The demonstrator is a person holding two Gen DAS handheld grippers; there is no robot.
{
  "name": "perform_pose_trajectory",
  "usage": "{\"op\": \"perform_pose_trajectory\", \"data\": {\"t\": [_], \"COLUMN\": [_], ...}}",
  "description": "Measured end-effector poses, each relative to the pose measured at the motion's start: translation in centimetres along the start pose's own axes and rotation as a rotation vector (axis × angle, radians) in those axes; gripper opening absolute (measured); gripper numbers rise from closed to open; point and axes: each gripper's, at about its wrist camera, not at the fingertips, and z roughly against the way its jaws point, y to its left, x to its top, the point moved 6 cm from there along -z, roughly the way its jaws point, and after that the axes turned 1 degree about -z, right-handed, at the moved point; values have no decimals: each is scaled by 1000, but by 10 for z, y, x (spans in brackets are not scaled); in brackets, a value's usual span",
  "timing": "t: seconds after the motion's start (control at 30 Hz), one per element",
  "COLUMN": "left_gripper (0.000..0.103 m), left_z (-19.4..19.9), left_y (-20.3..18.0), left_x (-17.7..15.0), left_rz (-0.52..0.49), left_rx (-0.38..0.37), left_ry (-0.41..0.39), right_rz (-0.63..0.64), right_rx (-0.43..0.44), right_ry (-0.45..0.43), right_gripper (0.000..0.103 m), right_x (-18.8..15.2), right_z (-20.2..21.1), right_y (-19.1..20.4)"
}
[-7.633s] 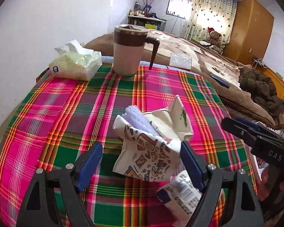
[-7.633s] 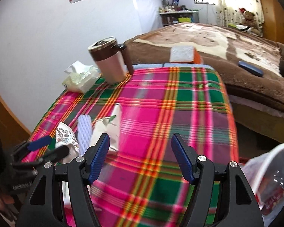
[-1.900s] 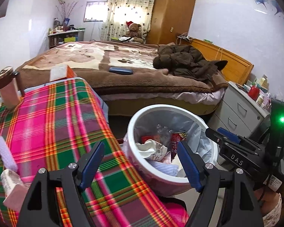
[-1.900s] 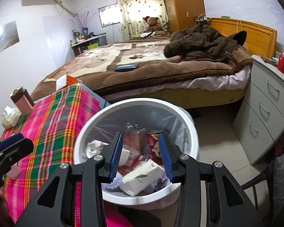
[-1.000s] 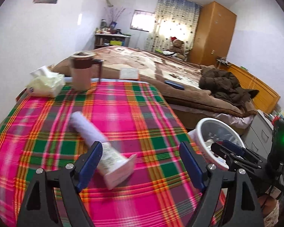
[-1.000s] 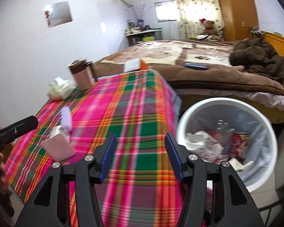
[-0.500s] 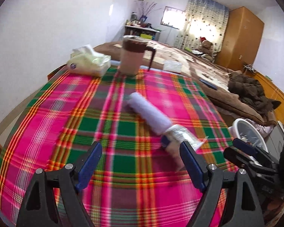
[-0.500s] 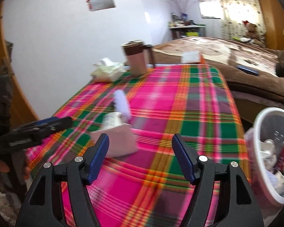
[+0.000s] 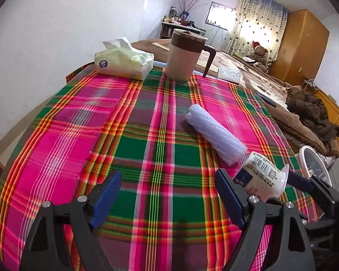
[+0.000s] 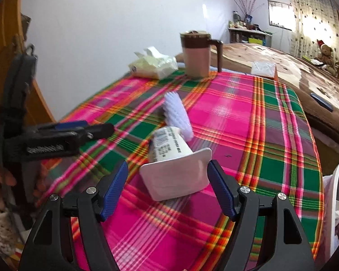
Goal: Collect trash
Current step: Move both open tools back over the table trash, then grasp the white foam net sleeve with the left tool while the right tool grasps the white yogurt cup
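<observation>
Right wrist view: right gripper [image 10: 167,187] spread wide, empty, white yogurt cup [image 10: 174,162] lying on its side between the blue pads on the plaid tablecloth [image 10: 248,117], touching a lilac foam roll [image 10: 177,115]. Left gripper [image 9: 167,196] also spread, empty, cup [image 9: 262,180] just past its right finger; trash bin [image 9: 314,164] beyond the table edge

left gripper [image 9: 167,195] spread, right gripper [image 10: 168,186] spread

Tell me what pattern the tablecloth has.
The tablecloth is plaid: pink, green and orange stripes, clearest in the left wrist view.
</observation>
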Motion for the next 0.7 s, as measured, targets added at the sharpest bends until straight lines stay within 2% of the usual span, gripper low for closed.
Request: {"op": "perform_pose_trajectory", "data": {"t": [0.23,0.27,0.3,0.47,0.6,0.7], "left_gripper": [85,85,85,86,86,86], "left_z": [-15,-17,-19,-31,-46,-57], "left_y": [-7,-10,-12,-27,-38,-45], "left_x": [9,11,12,21,28,32], "left_rz": [13,12,13,12,36,37], "left_rx": [-51,-64,-70,-96,-132,-125], "left_ry": [21,25,27,38,65,79], "right_rz": [-87,-95,-100,-135,-175,-198], "right_rx": [-34,-39,-46,-82,-84,-68], "right_ry": [9,7,4,-7,-17,-25], "right_gripper": [73,63,49,25,16,13], "right_x": [0,1,0,0,0,0], "right_z": [1,1,2,5,7,8], "right_y": [-26,-28,-31,-46,-57,-61]}}
